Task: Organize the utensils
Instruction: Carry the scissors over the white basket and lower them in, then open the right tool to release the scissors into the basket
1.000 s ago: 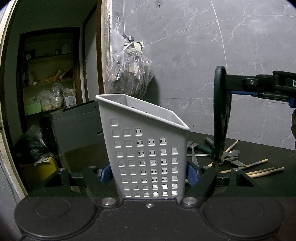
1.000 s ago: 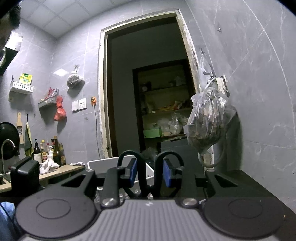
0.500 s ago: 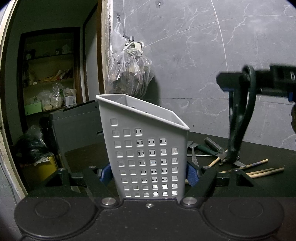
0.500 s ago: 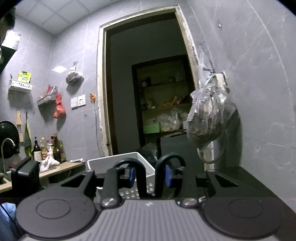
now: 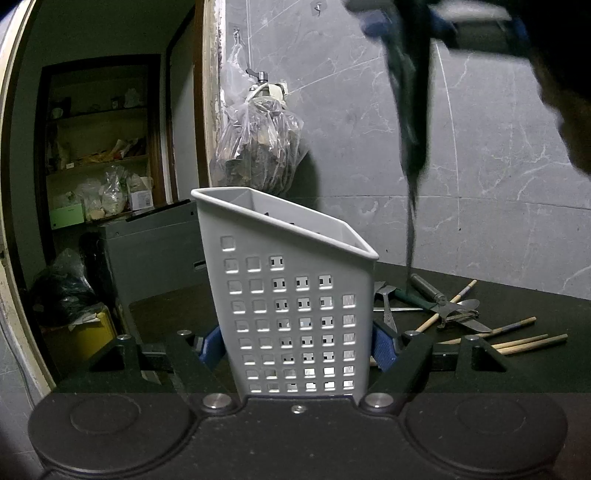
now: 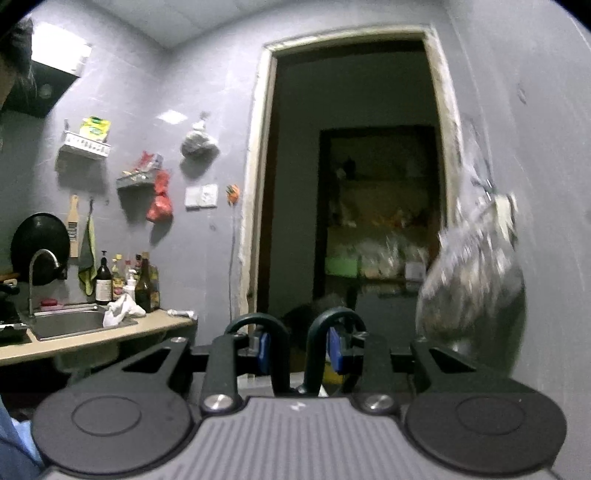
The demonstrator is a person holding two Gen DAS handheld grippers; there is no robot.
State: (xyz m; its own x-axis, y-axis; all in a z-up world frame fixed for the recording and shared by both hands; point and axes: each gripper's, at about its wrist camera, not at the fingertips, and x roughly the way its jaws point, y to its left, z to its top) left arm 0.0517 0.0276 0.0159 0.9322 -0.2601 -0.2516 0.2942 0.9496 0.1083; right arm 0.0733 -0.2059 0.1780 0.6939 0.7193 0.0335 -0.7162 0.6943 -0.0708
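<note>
My left gripper (image 5: 297, 347) is shut on the lower sides of a white perforated utensil caddy (image 5: 288, 295), which stands upright on the dark table (image 5: 517, 373). My right gripper (image 6: 297, 349) is shut on the two dark loop handles of a pair of scissors (image 6: 277, 332). In the left wrist view the scissors (image 5: 412, 110) hang blurred, blades down, from the right gripper (image 5: 406, 22) at the top right. They hang right of the caddy, above a heap of loose utensils: chopsticks (image 5: 528, 341), a spoon (image 5: 465, 306) and dark-handled shears (image 5: 432, 295).
A filled plastic bag (image 5: 258, 147) hangs on the grey tiled wall behind the caddy. A doorway with cluttered shelves (image 5: 103, 147) opens at the left. The right wrist view shows a sink (image 6: 70, 323), bottles (image 6: 125, 284) and a person's hair (image 6: 14, 44) at the left.
The right gripper has risen with the scissors, lifting their blades up off the utensil heap, and has rolled a little. The left gripper and the caddy have stayed still.
</note>
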